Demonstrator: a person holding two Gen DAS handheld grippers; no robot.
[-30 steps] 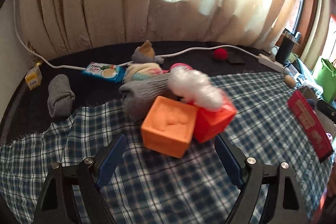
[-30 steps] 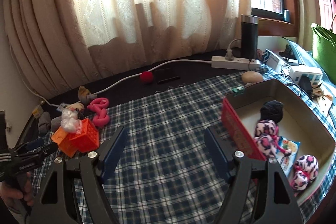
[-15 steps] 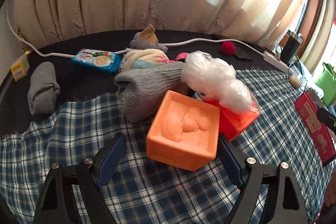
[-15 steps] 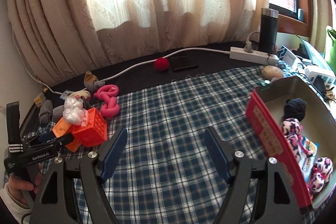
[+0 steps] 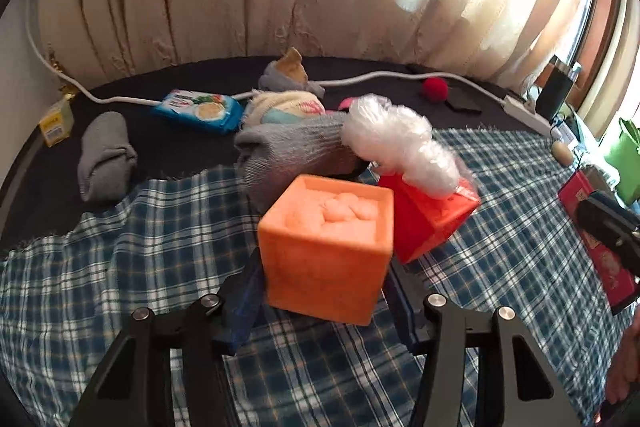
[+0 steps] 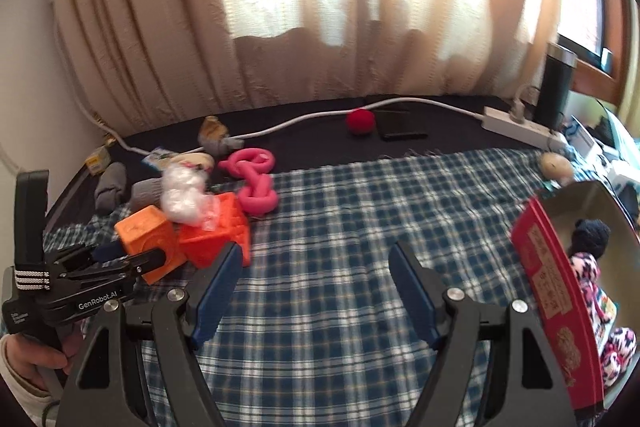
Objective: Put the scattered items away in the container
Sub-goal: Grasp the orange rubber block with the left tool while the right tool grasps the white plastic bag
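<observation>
Between its blue pads, left claw (image 5: pixel 322 291) has now clamped orange cube (image 5: pixel 328 247)

A blue plaid cloth (image 6: pixel 360 211) is spread over the dark bench (image 6: pixel 440 143). Beige curtains (image 6: pixel 280 27) are hung at the far side. A white power strip (image 6: pixel 516 125) and black tumbler (image 6: pixel 558 83) are seen far right.

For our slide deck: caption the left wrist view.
Left gripper closes around an orange cube on the checked cloth.

Home: curtains (image 6: pixel 280 7), plaid cloth (image 6: pixel 360 227)
</observation>
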